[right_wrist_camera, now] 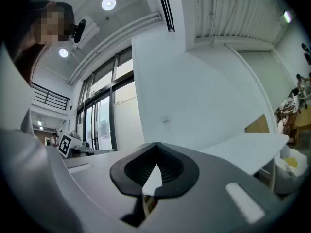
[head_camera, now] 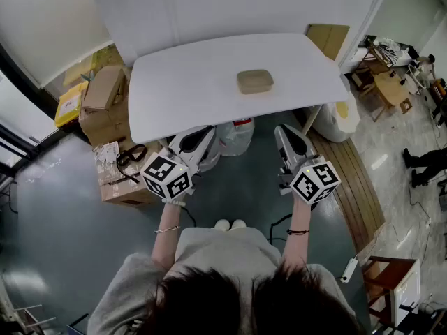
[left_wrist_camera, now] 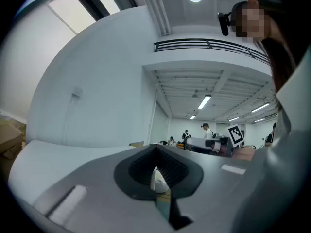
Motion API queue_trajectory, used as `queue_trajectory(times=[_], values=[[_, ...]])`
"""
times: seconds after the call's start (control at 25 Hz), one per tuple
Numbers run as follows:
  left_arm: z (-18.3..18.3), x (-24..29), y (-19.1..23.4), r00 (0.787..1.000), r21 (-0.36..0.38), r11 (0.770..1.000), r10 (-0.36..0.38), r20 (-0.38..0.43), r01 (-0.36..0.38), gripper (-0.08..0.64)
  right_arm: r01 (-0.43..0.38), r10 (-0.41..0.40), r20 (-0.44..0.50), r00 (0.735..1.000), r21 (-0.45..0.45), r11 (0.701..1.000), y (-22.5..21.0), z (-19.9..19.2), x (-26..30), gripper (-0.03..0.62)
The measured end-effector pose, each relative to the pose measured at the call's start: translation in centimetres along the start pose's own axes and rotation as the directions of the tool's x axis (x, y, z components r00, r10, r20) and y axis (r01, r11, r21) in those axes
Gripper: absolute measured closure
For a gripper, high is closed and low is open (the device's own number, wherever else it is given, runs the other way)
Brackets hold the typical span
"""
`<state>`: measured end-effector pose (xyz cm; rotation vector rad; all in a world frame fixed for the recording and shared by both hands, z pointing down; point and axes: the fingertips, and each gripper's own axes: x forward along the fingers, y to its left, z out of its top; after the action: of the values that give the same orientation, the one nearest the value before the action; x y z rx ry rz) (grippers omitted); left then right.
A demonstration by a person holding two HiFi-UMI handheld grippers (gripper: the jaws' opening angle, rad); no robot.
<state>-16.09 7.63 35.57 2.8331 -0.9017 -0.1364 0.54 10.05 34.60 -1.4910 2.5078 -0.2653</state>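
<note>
Tan container (head_camera: 255, 81): a low, rounded-corner box in the upper middle of the head view. It sits alone on the white table (head_camera: 181, 96), a little right of the tabletop's centre.

Container to your grippers: it lies well above both of them in the frame and well apart from them, roughly over the gap between the two. Neither gripper view shows it.

Left gripper (head_camera: 204, 134): you hold it at lower centre-left of the head view, below the table's near edge, its tips pointing up and to the right. In the left gripper view the left gripper (left_wrist_camera: 155, 173) is clenched, the dark pads pressed together with nothing gripped.

Right gripper (head_camera: 285, 132): it is at lower centre-right, also below the table's edge, just right of your left one. In the right gripper view the right gripper (right_wrist_camera: 155, 168) is likewise pressed closed and empty, and the table edge (right_wrist_camera: 252, 149) shows at mid right.

Between the tips: a translucent bag (head_camera: 235, 135) sits under the table's near edge.

Left of frame: cardboard boxes (head_camera: 105, 93) are stacked beside the table, with a yellow packet (head_camera: 70, 103) at their far side.

Right of frame: a white sack (head_camera: 340, 119) leans by the table's right corner.

Bottom centre: your white shoes (head_camera: 230, 224) show on the dark floor.
</note>
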Motion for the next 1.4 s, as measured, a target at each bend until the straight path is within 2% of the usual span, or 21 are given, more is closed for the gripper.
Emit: queue_trajectory(times=[0.48,0.92,1.4], values=[[0.0,1.1,-0.2,1.000,-0.002,1.000,0.010,0.003,-0.010,0.569,-0.014,0.013,0.020,1.000,0.021,1.000,-1.1,0.9,0.1,0.580],[0.1,4.0,-0.6,0.999,-0.005,0.999,0.038,0.017,-0.038,0.569,-0.003,0.001,0.053,0.999,0.042,0.999,-5.3,2.5,-1.3,0.580],[-1.2,5.5,0.5,0.996,-0.022,0.996,0.088,-0.008,-0.088,0.569,-0.036,0.034,0.020,0.999,0.081,0.996,-7.1,1.1,0.8,0.580]])
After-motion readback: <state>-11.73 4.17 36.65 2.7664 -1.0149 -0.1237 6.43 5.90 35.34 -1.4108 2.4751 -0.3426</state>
